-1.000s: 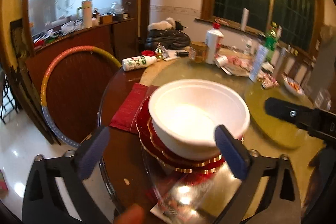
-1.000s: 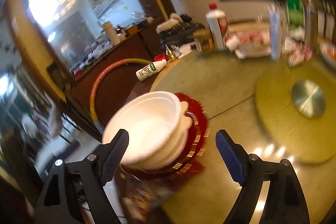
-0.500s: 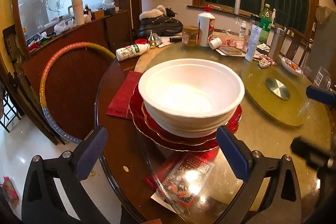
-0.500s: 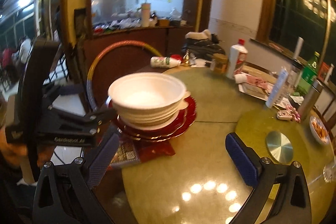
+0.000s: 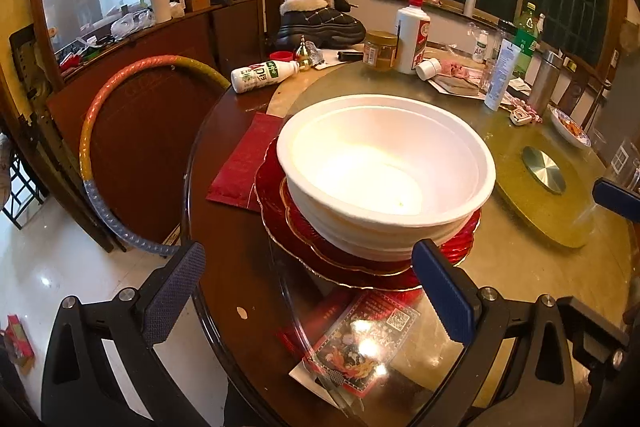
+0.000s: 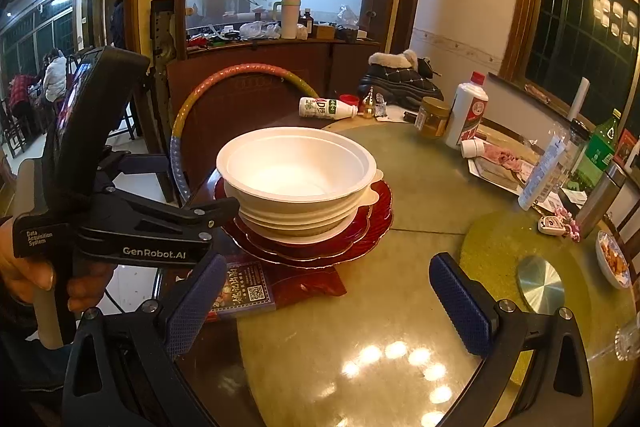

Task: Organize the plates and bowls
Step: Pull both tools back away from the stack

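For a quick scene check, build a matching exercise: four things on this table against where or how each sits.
1. white foam bowls
2. red gold-rimmed plates
3. white milk bottle with green label
4. round silver disc

a. lying on its side
b. in the yellow-green turntable's centre
c. nested on the plates
d. under the bowls

Pairs: 1-c, 2-d, 3-a, 4-b

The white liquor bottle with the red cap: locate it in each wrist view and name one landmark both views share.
Left wrist view: the white liquor bottle stands upright at top centre, beyond the stacked white bowls, just right of the brown jar.
Right wrist view: it stands at upper right, again just right of that jar.
Shared landmark: the lying milk bottle at the table's far edge.
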Available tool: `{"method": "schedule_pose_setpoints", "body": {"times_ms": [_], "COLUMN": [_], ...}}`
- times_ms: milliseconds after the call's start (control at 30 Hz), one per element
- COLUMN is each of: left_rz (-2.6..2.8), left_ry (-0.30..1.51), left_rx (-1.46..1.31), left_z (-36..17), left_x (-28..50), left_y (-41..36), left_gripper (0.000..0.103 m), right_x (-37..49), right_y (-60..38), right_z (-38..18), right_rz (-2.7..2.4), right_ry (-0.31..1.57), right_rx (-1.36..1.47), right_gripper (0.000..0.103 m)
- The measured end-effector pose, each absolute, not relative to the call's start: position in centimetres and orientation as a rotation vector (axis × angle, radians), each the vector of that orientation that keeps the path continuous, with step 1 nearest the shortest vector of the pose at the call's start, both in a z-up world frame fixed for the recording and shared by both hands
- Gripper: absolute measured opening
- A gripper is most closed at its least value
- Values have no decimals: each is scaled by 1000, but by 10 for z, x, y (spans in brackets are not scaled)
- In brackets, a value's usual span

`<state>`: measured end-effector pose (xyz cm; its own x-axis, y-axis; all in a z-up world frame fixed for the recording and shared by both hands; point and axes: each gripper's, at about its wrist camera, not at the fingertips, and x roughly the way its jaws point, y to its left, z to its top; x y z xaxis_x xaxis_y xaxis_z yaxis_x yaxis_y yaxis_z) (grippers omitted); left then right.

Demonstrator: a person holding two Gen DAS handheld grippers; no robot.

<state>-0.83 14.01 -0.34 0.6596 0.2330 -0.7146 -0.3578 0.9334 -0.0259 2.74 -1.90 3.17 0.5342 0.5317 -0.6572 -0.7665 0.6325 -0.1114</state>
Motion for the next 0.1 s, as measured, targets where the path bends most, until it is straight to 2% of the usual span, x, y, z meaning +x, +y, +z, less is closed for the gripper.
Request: {"method": "schedule_pose_setpoints", "body": {"times_ms": [100], "left_rz": [327], "left_ry": [790], "left_rx": [-160], "left_z": [-5], "left_x": [-6], "left_y": [138], "left_gripper": [103], "right_x": [29], "right_y": [-17], "right_z": [31], "right_rz": [804], "right_ry": [629], "right_rx": [-414], "right_gripper": [102]}}
